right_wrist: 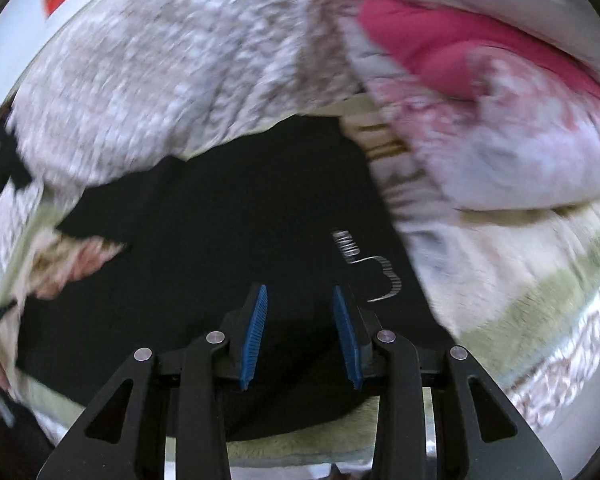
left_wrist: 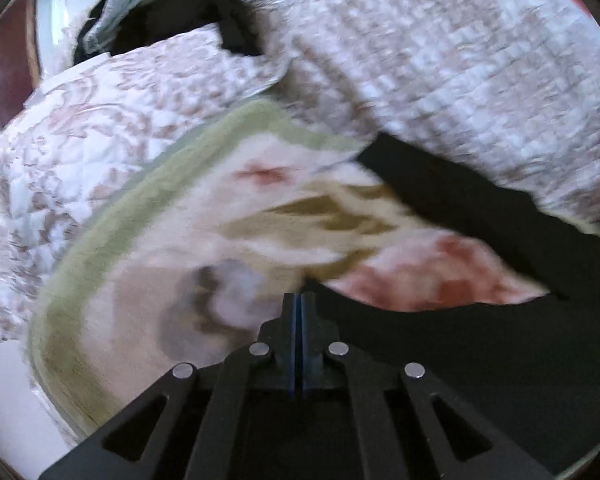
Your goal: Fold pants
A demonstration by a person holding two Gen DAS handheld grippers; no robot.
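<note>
A bed spread with a floral blanket [left_wrist: 148, 264] bordered in green fills both views, with a knitted grey-white throw [left_wrist: 440, 80] heaped beyond the grippers and a pink-and-white pillow [right_wrist: 480, 92] ahead and to the right of the right gripper. The black pants [right_wrist: 220, 208] lie on the blanket, directly under and ahead of the right gripper and off to the right of the left one. The left gripper [left_wrist: 301, 300] has its blue pads pressed together, seemingly pinching the pants' edge, though blur leaves that unsure. The right gripper [right_wrist: 300, 296] hangs with its jaws spread, holding nothing, just left of a white printed logo [right_wrist: 370, 264]. This looks like an early fold; next the right gripper needs to take hold of an edge.
</note>
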